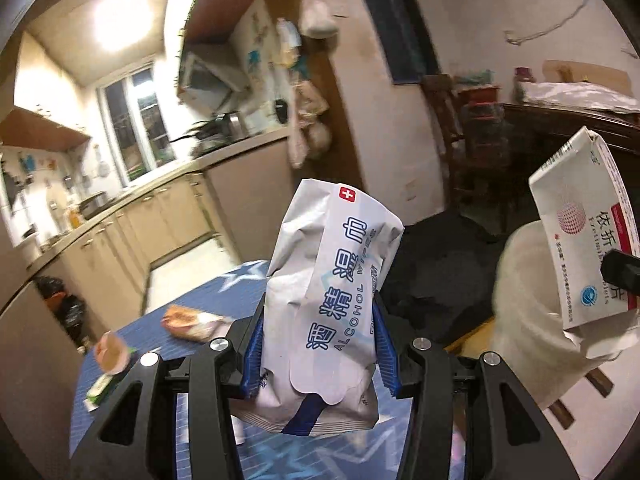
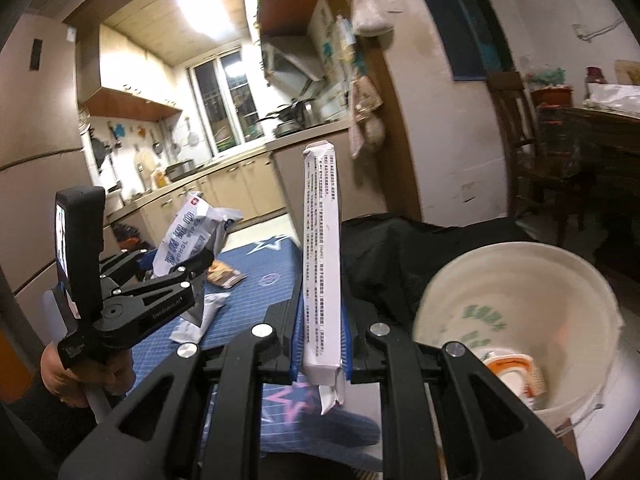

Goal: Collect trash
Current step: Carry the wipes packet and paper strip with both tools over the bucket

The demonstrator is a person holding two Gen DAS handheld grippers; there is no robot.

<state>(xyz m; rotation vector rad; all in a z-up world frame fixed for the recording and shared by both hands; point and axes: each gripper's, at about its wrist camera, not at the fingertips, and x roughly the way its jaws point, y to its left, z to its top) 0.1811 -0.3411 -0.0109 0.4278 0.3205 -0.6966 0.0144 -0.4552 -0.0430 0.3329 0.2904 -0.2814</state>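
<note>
My left gripper [image 1: 318, 340] is shut on a white alcohol wipes packet [image 1: 332, 280] and holds it upright above the blue table. It also shows in the right wrist view [image 2: 188, 236]. My right gripper [image 2: 322, 340] is shut on a flat white medicine box [image 2: 322, 248], seen edge-on; in the left wrist view the medicine box [image 1: 584, 232] hangs at the right, over a white trash bucket [image 1: 532, 320]. The bucket [image 2: 520, 280] stands open at the right and holds an orange-rimmed cup [image 2: 516, 372].
The table has a blue star-patterned cloth [image 1: 192, 312]. On it lie a snack wrapper [image 1: 192, 322], a round lid [image 1: 112, 350], a small green packet [image 1: 98, 390] and white wrappers [image 2: 200, 320]. A dark cloth [image 2: 400, 256] lies behind. Kitchen counters are beyond.
</note>
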